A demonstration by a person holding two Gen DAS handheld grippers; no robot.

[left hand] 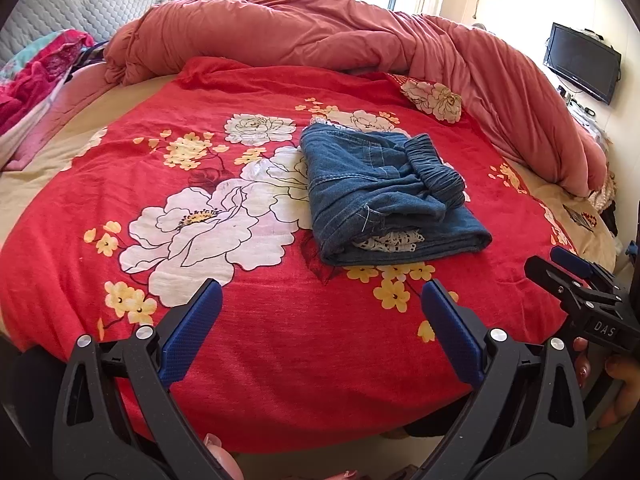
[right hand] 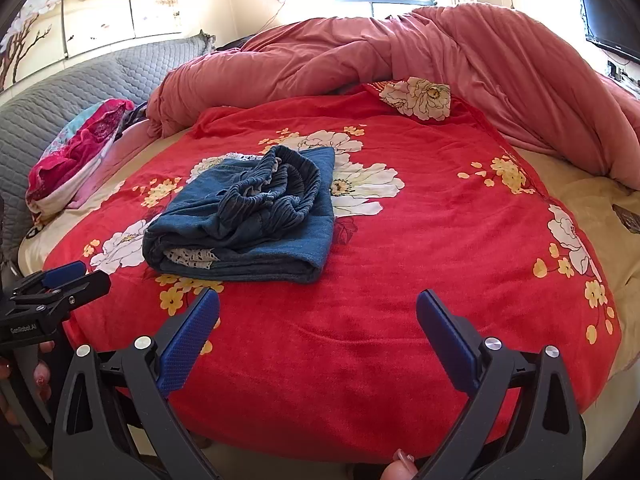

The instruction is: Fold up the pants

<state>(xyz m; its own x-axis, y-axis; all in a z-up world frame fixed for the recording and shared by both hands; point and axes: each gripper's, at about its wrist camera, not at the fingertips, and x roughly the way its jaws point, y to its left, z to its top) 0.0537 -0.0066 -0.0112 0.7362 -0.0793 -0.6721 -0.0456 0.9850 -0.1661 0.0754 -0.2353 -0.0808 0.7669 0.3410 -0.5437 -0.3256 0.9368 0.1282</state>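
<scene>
Both tongs are spread wide and hold nothing: the left gripper (left hand: 322, 296) and the right gripper (right hand: 318, 306) hang over the near edge of the bed (left hand: 48, 148), well apart from the cloth. The pants (left hand: 384, 196), blue denim with a gathered elastic waistband (left hand: 434, 172), lie folded into a thick, squarish bundle on the red flowered blanket (left hand: 280, 340), toward the middle of the bed and nearer its near edge than the rolled pink quilt (left hand: 320, 36) along the far side. A strip of white lace (left hand: 394, 240) peeks out between the layers at the near end.

Judging by the look, the folding seems nearly or wholly finished, though the waistband sits bunched and lumpy on top. Denim like this is soft but fairly heavy; it should hold a crease yet sag if lifted by one point. The safest hold would be the thick folded edges at the two near corners, pinching all layers together, since the stack could slide apart on the plush blanket.
</scene>
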